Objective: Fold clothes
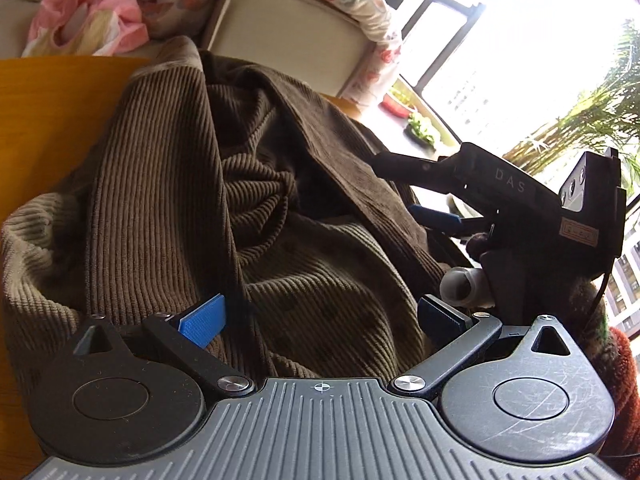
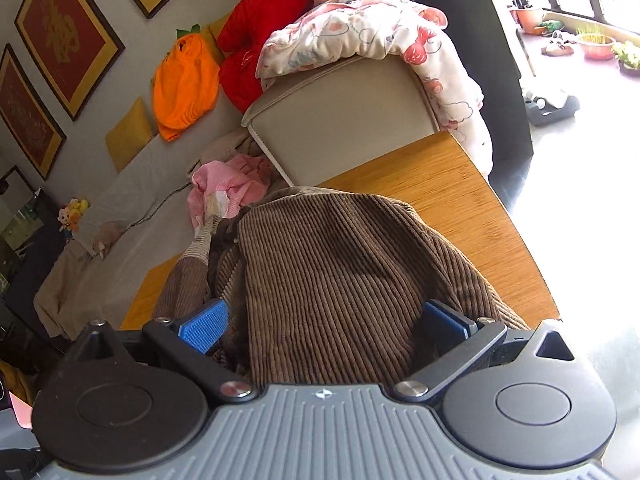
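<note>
Brown ribbed corduroy garment [image 2: 340, 272] heaped in loose folds on a honey-coloured wooden table [image 2: 460, 184], bunched up against both tools. Left gripper [image 1: 320, 316], black with blue rubber pads, spread wide, crumpled corduroy lying between the pads; no grip on the cloth visible. Right gripper [image 2: 326, 320], same make, likewise spread wide, a broad fold of the garment running between its pads and over its front edge; whether the cloth is pinched cannot be told. From the left wrist view, the right gripper seen side-on at the garment's far right edge, its blue pads apart, cloth close beside them. Beyond the table, a beige upholstered sofa [image 2: 340, 120] with a white floral quilt [image 2: 380, 36] draped over its arm. Crumpled pink cloth [image 2: 228, 188] just behind the garment. Bright window to the right.
</note>
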The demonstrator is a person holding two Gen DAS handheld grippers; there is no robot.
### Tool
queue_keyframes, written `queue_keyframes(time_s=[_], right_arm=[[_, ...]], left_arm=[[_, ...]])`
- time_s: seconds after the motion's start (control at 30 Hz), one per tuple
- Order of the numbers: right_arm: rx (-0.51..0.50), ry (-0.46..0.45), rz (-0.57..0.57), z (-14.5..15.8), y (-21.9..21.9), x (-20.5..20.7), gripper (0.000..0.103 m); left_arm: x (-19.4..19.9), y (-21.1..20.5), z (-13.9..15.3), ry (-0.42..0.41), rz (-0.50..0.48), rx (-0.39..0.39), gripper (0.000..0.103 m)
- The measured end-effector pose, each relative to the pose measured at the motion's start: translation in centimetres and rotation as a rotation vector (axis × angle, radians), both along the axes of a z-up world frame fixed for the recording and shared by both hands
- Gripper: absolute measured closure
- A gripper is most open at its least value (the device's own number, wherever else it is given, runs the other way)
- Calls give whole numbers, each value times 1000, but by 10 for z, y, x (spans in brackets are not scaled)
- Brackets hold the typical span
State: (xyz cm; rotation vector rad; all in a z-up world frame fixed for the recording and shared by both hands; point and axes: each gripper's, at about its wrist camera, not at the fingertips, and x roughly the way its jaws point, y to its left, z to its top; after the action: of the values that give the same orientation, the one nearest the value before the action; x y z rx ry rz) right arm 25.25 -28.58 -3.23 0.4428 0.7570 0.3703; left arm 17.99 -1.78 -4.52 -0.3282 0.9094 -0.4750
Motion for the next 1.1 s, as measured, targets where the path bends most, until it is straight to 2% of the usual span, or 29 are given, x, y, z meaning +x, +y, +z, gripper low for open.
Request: queue_keyframes(time_s=[0.07,0.17,0.33,0.5,0.6,0.7,0.8,0.87,0.93,1.0,1.1], right_arm=[[14,15,9,-9,3,12,0],[3,8,45,-13,6,5,0],[-17,6,88,-12,9,-27,0],[-55,-4,120,-11,11,-81,0],[-26,-1,125,-11,8,-107,0],[-10,-22,128,-13,8,-119,0],[-57,-52,140,-14,15,-120,0],[-74,-61,139,-14,18,-119,0],[-86,-73,139,-15,20,-119,0],[-101,-91,141,-17,22,-122,0],[-123,-119,141,-19,24,-127,0]], left_arm=[[-1,2,-1,-5,-19,1,0],[-11,7,-1,-21,-55,23,0],[-38,16,-1,-43,-73,77,0],[-72,30,2,-41,-115,105,0],[-88,37,3,-36,-132,113,0],[-95,36,1,-46,-145,134,0],[-99,22,2,-74,-160,211,0],[-102,19,6,-74,-150,229,0],[-108,26,17,-81,-129,199,0],[-110,36,32,-141,-102,187,0],[-115,41,46,-217,-36,307,0]])
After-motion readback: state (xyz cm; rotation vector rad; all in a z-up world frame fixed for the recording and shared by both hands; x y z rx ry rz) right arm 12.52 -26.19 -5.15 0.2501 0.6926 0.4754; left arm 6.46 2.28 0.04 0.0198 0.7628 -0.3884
